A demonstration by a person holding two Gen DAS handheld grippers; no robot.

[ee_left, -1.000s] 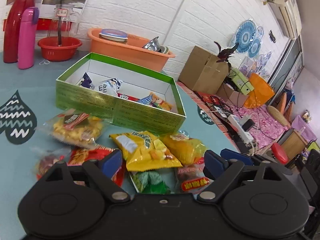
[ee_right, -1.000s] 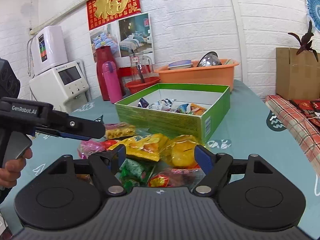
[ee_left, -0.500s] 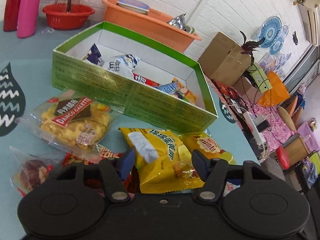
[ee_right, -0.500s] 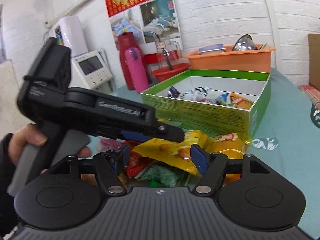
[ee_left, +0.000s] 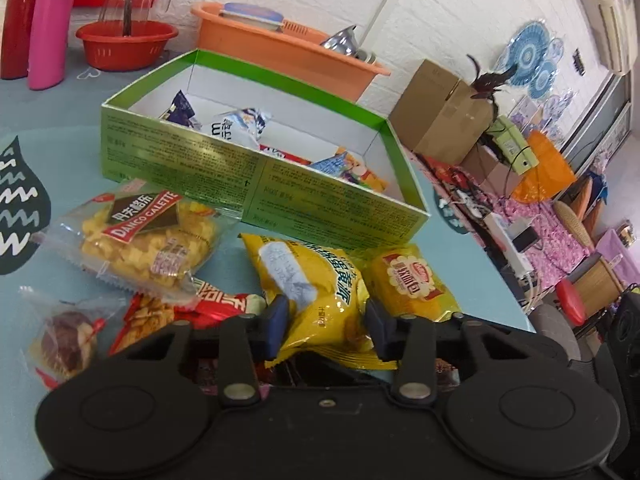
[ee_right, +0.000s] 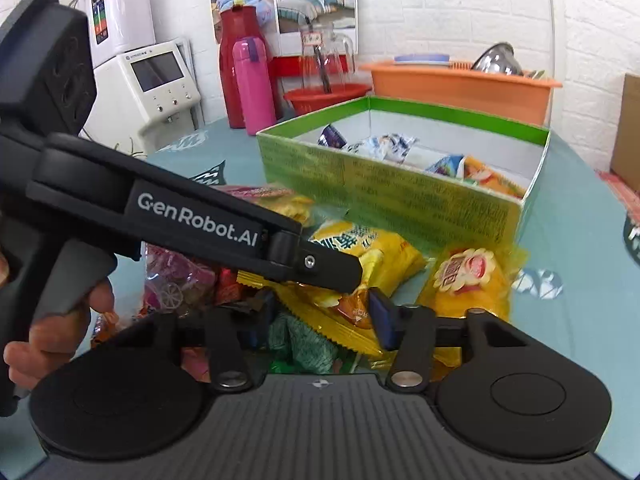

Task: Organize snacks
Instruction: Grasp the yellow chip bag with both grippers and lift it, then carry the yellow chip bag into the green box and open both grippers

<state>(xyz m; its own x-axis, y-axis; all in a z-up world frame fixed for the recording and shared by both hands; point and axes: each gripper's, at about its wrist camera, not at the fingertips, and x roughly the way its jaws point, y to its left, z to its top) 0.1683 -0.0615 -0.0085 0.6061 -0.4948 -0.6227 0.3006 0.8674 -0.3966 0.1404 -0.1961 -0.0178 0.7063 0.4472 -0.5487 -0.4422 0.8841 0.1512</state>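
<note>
Both grippers converge on the loose snack pile at the green box's (ee_left: 256, 184) 6 o'clock side. Left gripper (ee_left: 326, 326), jaws just narrowing, brackets the yellow chip bag (ee_left: 316, 280); whether its pads press is unclear. Right gripper (ee_right: 320, 312), also closing, straddles that bag's crimped end, ready for transfer into the box.

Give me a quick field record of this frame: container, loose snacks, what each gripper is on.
container: green box, open top, several wrapped snacks already inside
loose snacks: pile on teal table in front of the box; includes yellow chip bag, galette pack, orange-yellow pack
left gripper: jaws have just been closing, pads on either side of the yellow chip bag, grip not confirmed
right gripper: jaws have just been closing over the pile; green packet beneath; contact unclear
behind box: orange tub, red basin, pink bottle
</note>
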